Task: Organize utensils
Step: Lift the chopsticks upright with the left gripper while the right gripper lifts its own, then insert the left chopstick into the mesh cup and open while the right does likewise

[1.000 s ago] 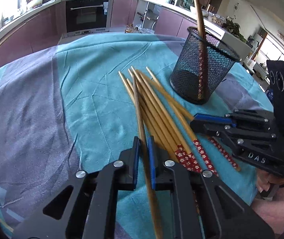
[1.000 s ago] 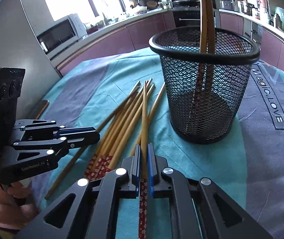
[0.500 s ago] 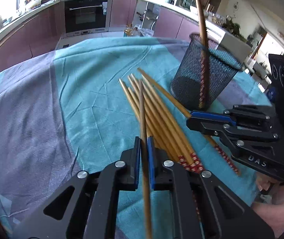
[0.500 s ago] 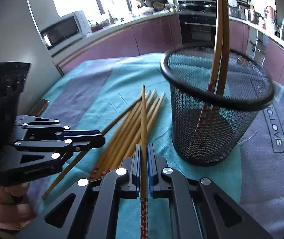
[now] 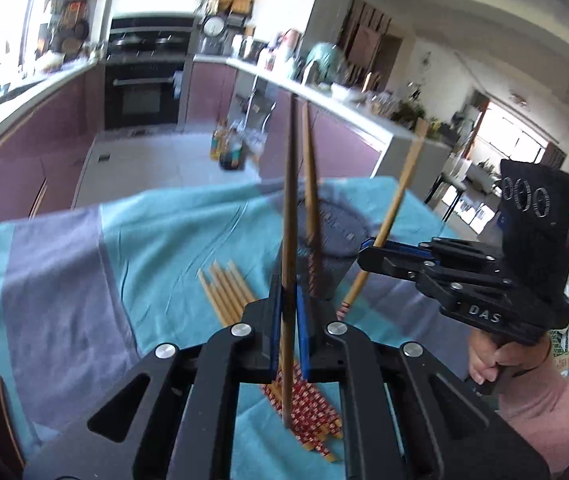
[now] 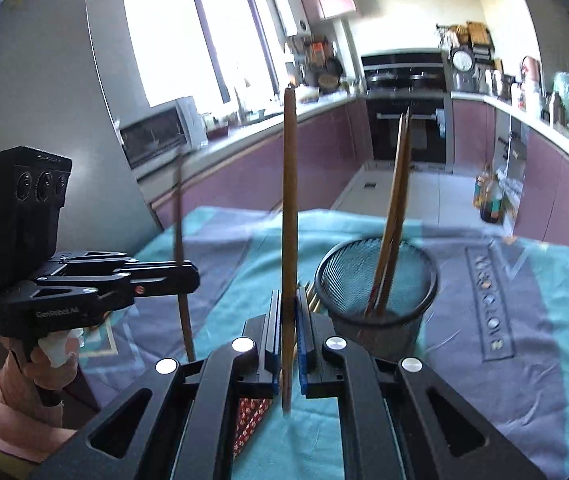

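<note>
Both chopsticks have risen off the cloth (image 5: 172, 240), clamped in left gripper (image 5: 289, 304) and right gripper (image 6: 287, 316).

**Two wrist views, facing across one surface**

Each fisheye sat just behind its own claw, angled down over the cloth-covered surface (image 5: 156, 240). Both shared the mesh cup (image 6: 376, 280), the oven (image 5: 144, 92), and each other's claw: right claw (image 5: 364, 254), left claw (image 6: 194, 276).

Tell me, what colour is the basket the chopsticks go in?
Black wire mesh basket; the right wrist view shows it best.
</note>
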Tool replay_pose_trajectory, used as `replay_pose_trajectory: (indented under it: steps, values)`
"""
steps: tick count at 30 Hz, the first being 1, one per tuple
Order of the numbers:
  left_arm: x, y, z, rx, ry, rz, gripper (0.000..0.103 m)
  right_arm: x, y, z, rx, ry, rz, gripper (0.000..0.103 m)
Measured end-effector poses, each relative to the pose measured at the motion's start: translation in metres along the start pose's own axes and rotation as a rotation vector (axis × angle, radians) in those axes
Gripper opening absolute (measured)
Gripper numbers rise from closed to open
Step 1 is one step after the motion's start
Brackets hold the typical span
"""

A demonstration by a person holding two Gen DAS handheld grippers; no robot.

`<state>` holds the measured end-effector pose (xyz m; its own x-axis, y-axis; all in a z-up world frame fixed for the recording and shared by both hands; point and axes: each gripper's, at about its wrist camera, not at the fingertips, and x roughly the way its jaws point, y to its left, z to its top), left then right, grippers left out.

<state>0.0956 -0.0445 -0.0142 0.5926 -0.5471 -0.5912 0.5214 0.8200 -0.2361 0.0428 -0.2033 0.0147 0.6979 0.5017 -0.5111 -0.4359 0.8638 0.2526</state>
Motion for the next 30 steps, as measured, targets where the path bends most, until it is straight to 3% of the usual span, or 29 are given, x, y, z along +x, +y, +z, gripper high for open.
replay_pose_trajectory:
  steps: [8,20,25,30]
  values:
    - [-0.027,-0.017,0.040,0.015,-0.116,-0.038,0.007,-0.028,-0.009,0.031,-0.014,-0.096,-0.001,0.006]
    - [-0.026,-0.043,0.094,0.055,-0.224,-0.036,0.008,-0.037,-0.023,0.063,-0.041,-0.163,-0.067,0.006]
    - [-0.005,-0.052,0.099,0.078,-0.181,-0.014,0.007,-0.019,-0.029,0.060,-0.033,-0.122,-0.090,0.006]
    - [0.026,-0.050,0.089,0.096,-0.075,0.001,0.008,0.003,-0.035,0.051,-0.014,-0.038,-0.092,0.006]
